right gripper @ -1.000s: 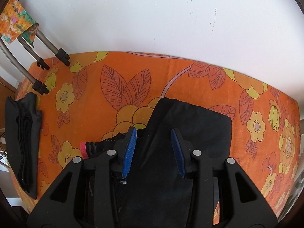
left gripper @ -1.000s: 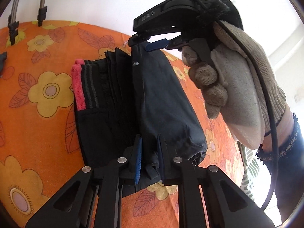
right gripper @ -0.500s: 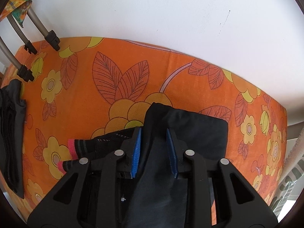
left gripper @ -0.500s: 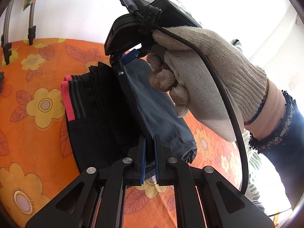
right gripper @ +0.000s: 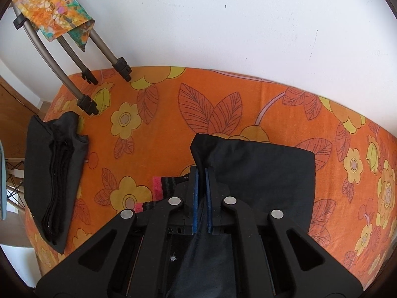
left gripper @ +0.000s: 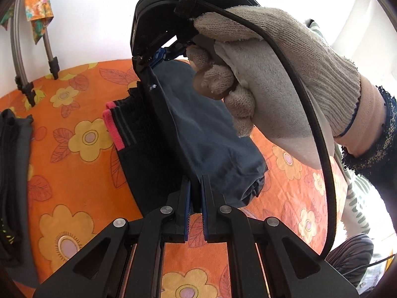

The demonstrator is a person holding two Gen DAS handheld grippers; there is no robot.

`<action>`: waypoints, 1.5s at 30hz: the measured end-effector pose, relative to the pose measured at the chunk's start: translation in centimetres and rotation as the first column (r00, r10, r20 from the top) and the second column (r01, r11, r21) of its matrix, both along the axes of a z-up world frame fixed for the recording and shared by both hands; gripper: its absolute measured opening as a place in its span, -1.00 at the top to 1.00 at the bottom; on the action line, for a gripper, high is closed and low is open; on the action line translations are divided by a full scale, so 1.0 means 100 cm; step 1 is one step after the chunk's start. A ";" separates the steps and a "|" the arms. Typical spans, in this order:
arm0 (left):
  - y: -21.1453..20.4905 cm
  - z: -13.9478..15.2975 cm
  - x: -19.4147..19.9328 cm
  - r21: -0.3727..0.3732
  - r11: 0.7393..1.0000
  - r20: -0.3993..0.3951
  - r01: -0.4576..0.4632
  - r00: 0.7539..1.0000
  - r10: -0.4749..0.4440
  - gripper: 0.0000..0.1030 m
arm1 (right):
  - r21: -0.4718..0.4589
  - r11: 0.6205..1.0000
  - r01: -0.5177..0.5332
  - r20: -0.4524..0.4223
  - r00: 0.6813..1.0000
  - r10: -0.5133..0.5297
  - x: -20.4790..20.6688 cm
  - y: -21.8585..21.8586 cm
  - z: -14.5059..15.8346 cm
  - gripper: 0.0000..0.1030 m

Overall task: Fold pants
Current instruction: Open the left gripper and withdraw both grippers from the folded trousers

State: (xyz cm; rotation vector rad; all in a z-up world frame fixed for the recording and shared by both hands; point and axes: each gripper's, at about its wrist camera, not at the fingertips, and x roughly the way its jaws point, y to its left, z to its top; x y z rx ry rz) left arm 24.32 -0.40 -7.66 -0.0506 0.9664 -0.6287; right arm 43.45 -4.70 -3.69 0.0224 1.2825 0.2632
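Dark pants (left gripper: 208,139) with a pink-edged waistband (left gripper: 112,126) lie partly folded on the orange flowered cloth (left gripper: 74,198). My left gripper (left gripper: 196,186) is shut on the near edge of the raised fold. My right gripper (left gripper: 151,60), held by a gloved hand (left gripper: 273,79), is shut on the far end of the same fold. In the right wrist view the right gripper (right gripper: 201,171) pinches a ridge of the pants (right gripper: 260,168), lifted off the cloth; the waistband (right gripper: 161,186) shows to its left.
A stack of folded dark clothes (right gripper: 52,181) lies at the left end of the cloth (right gripper: 173,114). Metal rack legs (right gripper: 99,47) with a patterned cloth (right gripper: 52,7) stand at the back left. A white wall (right gripper: 223,24) runs behind.
Both grippers have closed on the fold's edge, from open a second ago. The fold now stands lifted as a ridge between them, and both cameras have risen a little.
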 end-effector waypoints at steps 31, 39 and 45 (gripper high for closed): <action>0.040 -0.007 0.053 0.015 0.989 -0.005 -0.148 0.989 0.148 0.55 | 0.162 0.984 0.079 0.097 0.991 -0.096 -0.114 -0.116 0.022 0.25; 0.031 -0.021 0.091 -0.010 0.984 -0.023 -0.178 0.984 0.178 0.55 | 0.061 0.997 0.055 0.131 0.989 -0.062 -0.157 -0.137 0.003 0.25; 0.030 -0.015 0.102 0.069 0.962 0.063 -0.264 0.964 0.260 1.00 | 0.056 0.997 0.045 0.145 0.988 -0.053 -0.159 -0.137 0.002 0.25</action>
